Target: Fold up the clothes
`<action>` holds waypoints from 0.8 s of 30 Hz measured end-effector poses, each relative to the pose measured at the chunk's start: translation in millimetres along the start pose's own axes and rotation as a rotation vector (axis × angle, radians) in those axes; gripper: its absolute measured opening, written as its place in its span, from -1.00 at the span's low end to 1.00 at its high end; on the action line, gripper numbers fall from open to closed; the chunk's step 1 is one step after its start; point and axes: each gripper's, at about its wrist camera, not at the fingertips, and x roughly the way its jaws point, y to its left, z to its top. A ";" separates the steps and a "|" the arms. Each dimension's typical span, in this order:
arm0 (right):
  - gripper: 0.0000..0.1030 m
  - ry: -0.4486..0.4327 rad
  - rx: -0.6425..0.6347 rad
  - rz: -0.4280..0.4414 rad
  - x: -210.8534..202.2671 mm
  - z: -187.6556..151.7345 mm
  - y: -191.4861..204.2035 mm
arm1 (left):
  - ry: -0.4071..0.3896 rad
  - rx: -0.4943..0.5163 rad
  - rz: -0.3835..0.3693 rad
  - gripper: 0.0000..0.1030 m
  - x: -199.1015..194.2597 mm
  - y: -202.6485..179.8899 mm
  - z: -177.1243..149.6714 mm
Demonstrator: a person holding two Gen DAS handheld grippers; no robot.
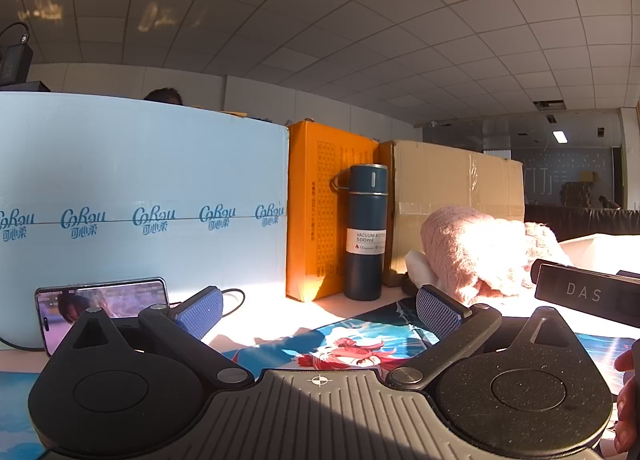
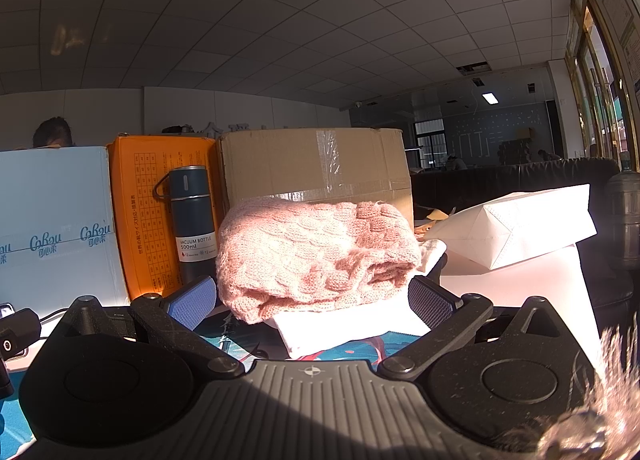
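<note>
So we've got both tools low over the desk mat (image 1: 352, 340), neither holding anything. Our left gripper (image 1: 320, 310) has its blue pads spread wide apart, nothing between them, and it's parked well left of the pink knit sweater (image 2: 316, 256). The right gripper (image 2: 310, 300) is splayed open too and faces the sweater head-on, pads just short of it on either side, which looks like lining up for a grab.

The sweater sits bundled on top of a white garment (image 2: 344, 330), right in front of the taped cardboard box (image 2: 316, 164), with the vacuum bottle (image 2: 192, 224) just left of it. A white paper bag (image 2: 520, 228) lies to the sweater's right. Nothing's laid flat yet, so folding hasn't really begun, we reckon.
</note>
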 end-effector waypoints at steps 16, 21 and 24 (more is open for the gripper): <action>1.00 0.000 0.001 0.000 0.2 0.2 -0.1 | 0.001 0.000 0.000 1.00 -1.6 0.7 -0.1; 1.00 0.000 0.001 0.000 -0.1 0.3 -0.1 | 0.000 0.000 0.000 1.00 -2.2 0.6 0.0; 1.00 0.000 0.001 0.000 -0.4 0.3 -0.1 | 0.000 0.000 0.000 1.00 -2.0 0.4 -0.1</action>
